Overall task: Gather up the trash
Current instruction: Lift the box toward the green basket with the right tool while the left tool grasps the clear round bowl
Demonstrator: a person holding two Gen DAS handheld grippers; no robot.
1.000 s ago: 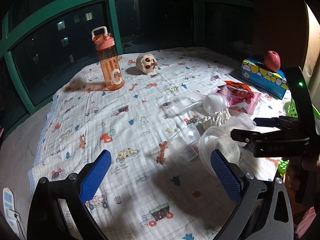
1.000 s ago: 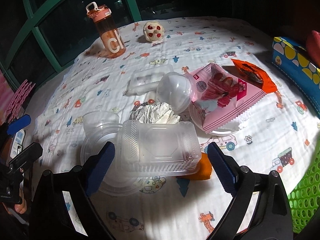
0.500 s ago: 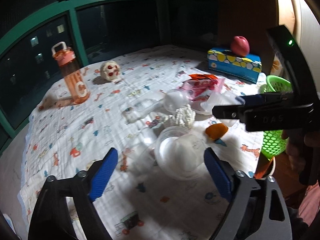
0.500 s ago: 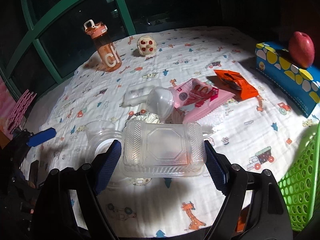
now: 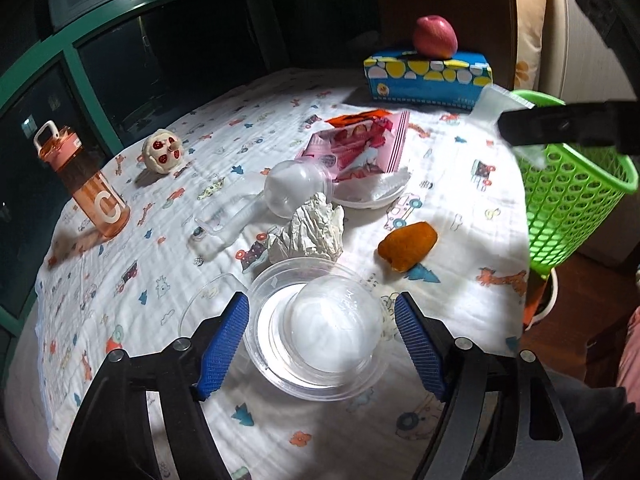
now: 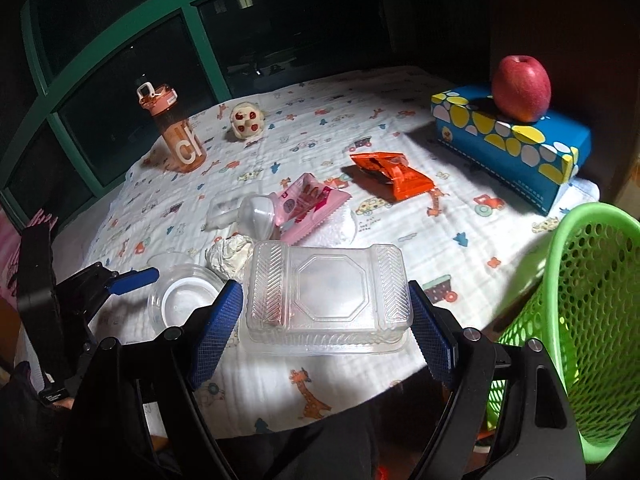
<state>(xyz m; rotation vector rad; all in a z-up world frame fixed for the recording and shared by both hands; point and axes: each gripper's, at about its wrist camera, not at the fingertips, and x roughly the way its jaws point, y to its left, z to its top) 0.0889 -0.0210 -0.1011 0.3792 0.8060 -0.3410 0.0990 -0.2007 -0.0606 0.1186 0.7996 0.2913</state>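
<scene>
Clear plastic fills the bottom centre of my right view: my right gripper (image 6: 326, 312) pinches a ribbed clamshell (image 6: 326, 292) across its short ends, pads flat against both walls, lifted off the cloth (image 6: 400, 92). I judge it is held level so it can swing right and drop into the green basket (image 6: 592, 320) at the frame's right edge, just beside the table.

My left gripper (image 5: 322, 344) sits spread at the bottom of its view, pads either side of a round tub (image 5: 316, 328) with a dome lid, touching neither. That reads to me as the next pick, lined up.

Mid-frame lie the other scraps: crumpled paper (image 5: 310, 232), orange peel (image 5: 408, 246), a clear dome (image 5: 294, 194), a pink wrapper (image 5: 360, 148) on a white dish, an orange wrapper (image 6: 394, 174); their print is too small to read.

Farther, upper left, the bottle (image 6: 174, 128) shows a white "C". Upper right, an apple (image 6: 520, 88) rests on the tissue box (image 6: 508, 140); I judge these keepers.
</scene>
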